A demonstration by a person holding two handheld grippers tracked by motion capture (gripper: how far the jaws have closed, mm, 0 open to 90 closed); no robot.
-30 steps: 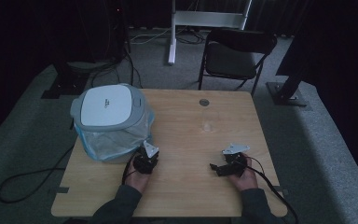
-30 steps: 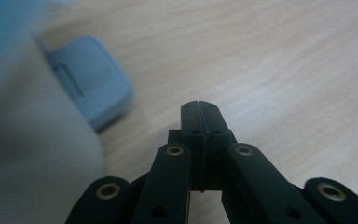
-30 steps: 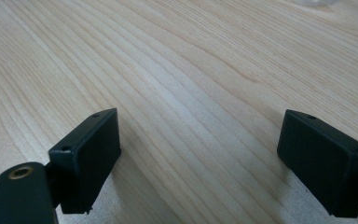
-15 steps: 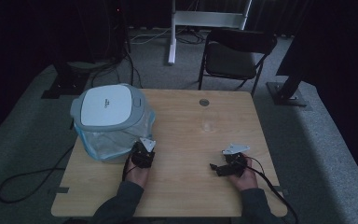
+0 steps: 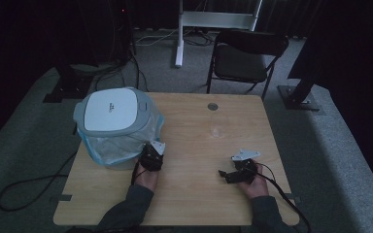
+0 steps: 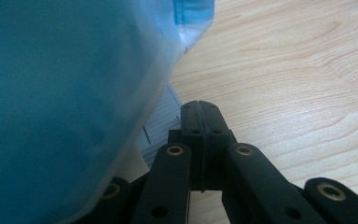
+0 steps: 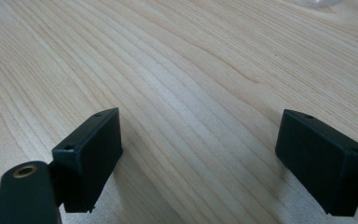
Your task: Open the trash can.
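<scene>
We are working at a wooden table, holding a gripper in each hand. Our left gripper is sitting near the table's left edge, right up against the lower right side of a translucent blue container with a white-topped lid. In the left gripper view its jaws are pressing flat together with nothing between them, and the pale blue wall of the container is looming just beside them on the left; a lined label is peeking out between that wall and the jaw tips. Whether the jaws are actually touching the container we cannot tell.

The container itself is standing in the table's far left part, reaching to its left edge.

Our right gripper is resting toward the near right corner, well apart from the container and pointing left. In the right gripper view its jaws are standing wide apart over bare wood, gripping nothing.

A small clear object is lying near the middle of the far half, and a round grommet is sitting by the far edge.
</scene>
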